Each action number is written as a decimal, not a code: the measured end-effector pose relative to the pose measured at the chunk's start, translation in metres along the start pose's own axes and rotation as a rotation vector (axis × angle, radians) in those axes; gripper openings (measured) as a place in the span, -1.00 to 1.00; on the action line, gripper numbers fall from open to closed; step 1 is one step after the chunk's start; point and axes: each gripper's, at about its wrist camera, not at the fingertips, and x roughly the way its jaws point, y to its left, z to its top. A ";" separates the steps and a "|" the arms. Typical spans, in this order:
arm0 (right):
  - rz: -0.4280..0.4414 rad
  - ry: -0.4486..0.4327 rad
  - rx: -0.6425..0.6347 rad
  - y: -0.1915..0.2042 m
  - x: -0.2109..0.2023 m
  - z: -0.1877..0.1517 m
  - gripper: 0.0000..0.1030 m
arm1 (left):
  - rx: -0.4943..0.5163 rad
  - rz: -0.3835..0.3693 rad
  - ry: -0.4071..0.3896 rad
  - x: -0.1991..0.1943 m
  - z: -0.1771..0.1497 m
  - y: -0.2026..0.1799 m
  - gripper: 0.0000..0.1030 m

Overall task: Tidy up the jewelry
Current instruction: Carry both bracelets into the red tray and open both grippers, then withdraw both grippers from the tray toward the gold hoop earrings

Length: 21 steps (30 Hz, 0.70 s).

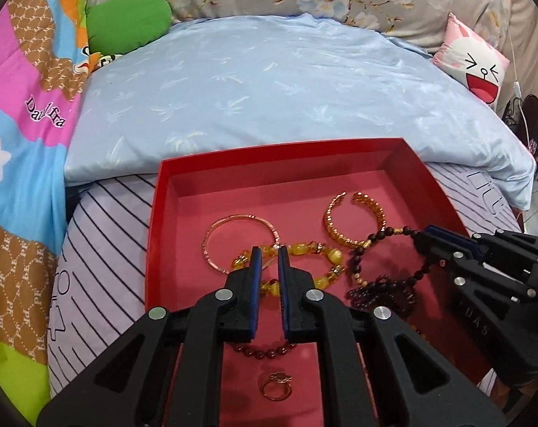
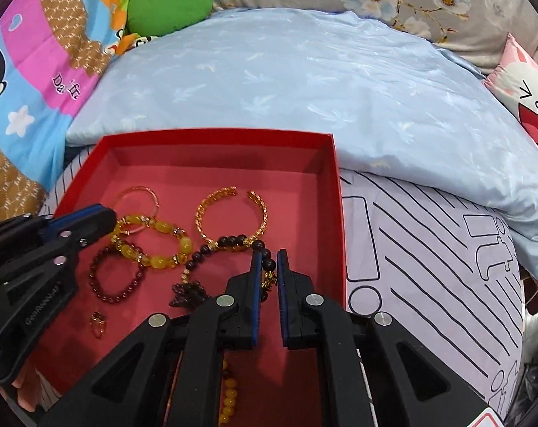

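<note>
Striped bedsheet [image 2: 429, 267], shallow red cardboard tray [image 1: 155, 213], glossy yellow bead bracelet [image 2: 155, 242], perhaps amber.

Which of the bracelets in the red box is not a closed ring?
The gold cuff bracelet toward the box's far wall: its ends leave a gap on the far side. The thin gold bangle and the beaded bracelets are closed loops.

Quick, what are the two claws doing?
Left claw: shut, holding nothing.
Right claw: shut, holding nothing.
</note>
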 end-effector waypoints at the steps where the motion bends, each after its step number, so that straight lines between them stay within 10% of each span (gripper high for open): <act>1: -0.005 0.000 -0.001 0.000 0.000 -0.001 -0.83 | -0.001 0.004 -0.002 -0.001 -0.001 0.001 -0.82; 7: -0.015 -0.049 0.009 -0.002 -0.013 -0.006 -0.66 | -0.010 0.054 -0.047 -0.010 -0.006 0.002 -0.19; 21: 0.051 -0.160 0.008 0.013 -0.093 -0.038 -0.65 | 0.019 0.090 -0.110 -0.070 -0.033 -0.011 -0.11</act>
